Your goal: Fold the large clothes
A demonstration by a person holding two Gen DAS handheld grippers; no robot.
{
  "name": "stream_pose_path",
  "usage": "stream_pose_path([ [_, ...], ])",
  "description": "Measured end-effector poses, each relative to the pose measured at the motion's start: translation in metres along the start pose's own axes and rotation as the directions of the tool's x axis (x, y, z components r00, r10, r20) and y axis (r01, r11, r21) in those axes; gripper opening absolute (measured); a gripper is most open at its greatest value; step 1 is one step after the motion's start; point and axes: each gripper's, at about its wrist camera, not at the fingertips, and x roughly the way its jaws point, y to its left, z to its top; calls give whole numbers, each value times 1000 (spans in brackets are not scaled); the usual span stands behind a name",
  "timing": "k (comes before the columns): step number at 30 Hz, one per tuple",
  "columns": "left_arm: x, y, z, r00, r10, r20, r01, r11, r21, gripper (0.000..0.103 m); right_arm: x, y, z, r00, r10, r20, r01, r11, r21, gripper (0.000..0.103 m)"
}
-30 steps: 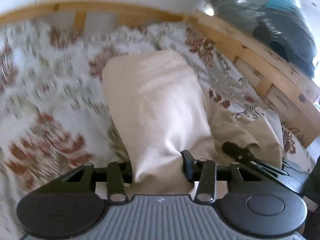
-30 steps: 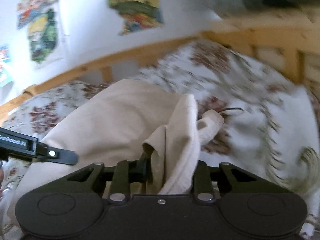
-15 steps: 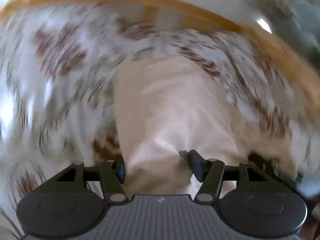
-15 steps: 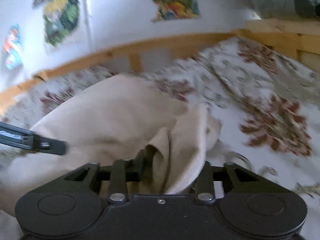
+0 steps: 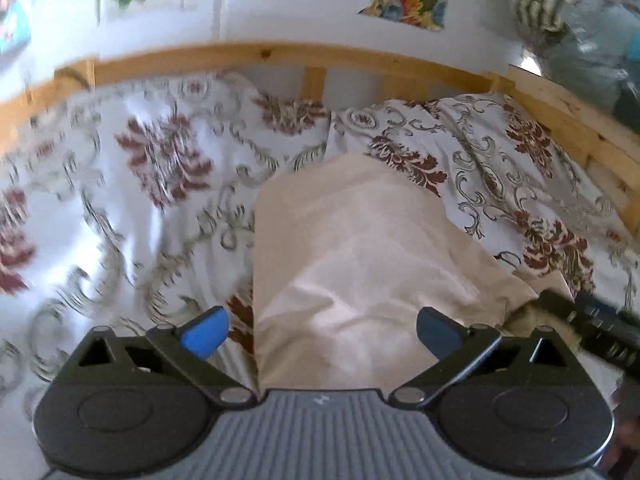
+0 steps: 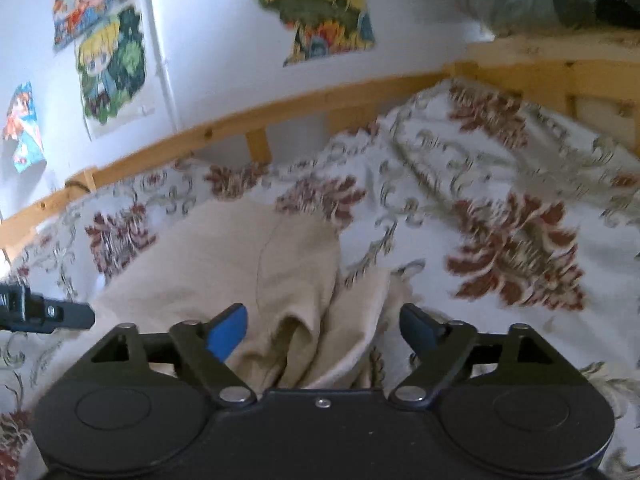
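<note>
Beige cloth, the garment (image 5: 352,256), lies folded on the bed over a flowered sheet (image 5: 132,184), its far edge pointing toward the wooden rail (image 5: 280,56). In the left wrist view it runs as a smooth long panel from the rail side down to the camera, with a straight left edge and a creased near end. The left gripper (image 5: 320,330) has just been opening its jaws; they now stand wide, blue pads clear of the fabric, with the cloth lying loose between and below them. In the right wrist view the garment (image 6: 240,256) shows a bunched, rumpled end with upright folds just ahead of the right gripper (image 6: 322,330). Its jaws have also just been opening and stand spread; the folds sit between the pads, and neither pad presses on them. Each gripper's dark finger shows at the edge of the other's view, at the garment's near end. Beyond the sheet the wooden rail borders the bed on two sides, a white wall (image 6: 216,60) carries colourful pictures (image 6: 316,8), and a dark heap of bundled things (image 5: 588,36) sits past the rail's corner.
</note>
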Motion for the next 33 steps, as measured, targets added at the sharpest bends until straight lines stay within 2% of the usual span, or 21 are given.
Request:
stream_pose_path([
  [3, -28, -9, -2, 999, 13, 39, -15, 999, 48, 102, -23, 2, 8, 999, 3, 46, -3, 1000, -16, 89],
  [7, -67, -15, -11, 996, 5, 87, -10, 998, 57, 102, -64, 11, 16, 991, 19, 130, -9, 997, -77, 101],
  [10, -92, -14, -19, 994, -6, 106, -1, 997, 71, 102, -97, 18, 16, 980, 33, 195, -13, 994, -107, 102],
  [13, -114, -15, -34, 991, 27, 129, -39, 995, 94, 102, -126, 22, 10, 975, 33, 221, -14, 996, -91, 102],
  [16, -128, -9, -50, 989, 35, 145, -47, 996, 79, 102, -153, 28, 1, 977, 15, 213, 1, 997, -78, 102],
  [20, -135, -1, -64, 992, 15, 128, -23, 998, 62, 102, -178, 43, -6, 987, -49, 152, 68, 991, -119, 102],
  [23, -134, 4, -77, 989, 7, 149, -15, 999, 46, 102, -195, 47, -19, 986, -35, 166, 58, 989, -138, 102],
  [33, -118, 12, -89, 995, 4, 99, -7, 999, 33, 102, -171, 41, -29, 996, -62, 69, 70, 990, -122, 102],
])
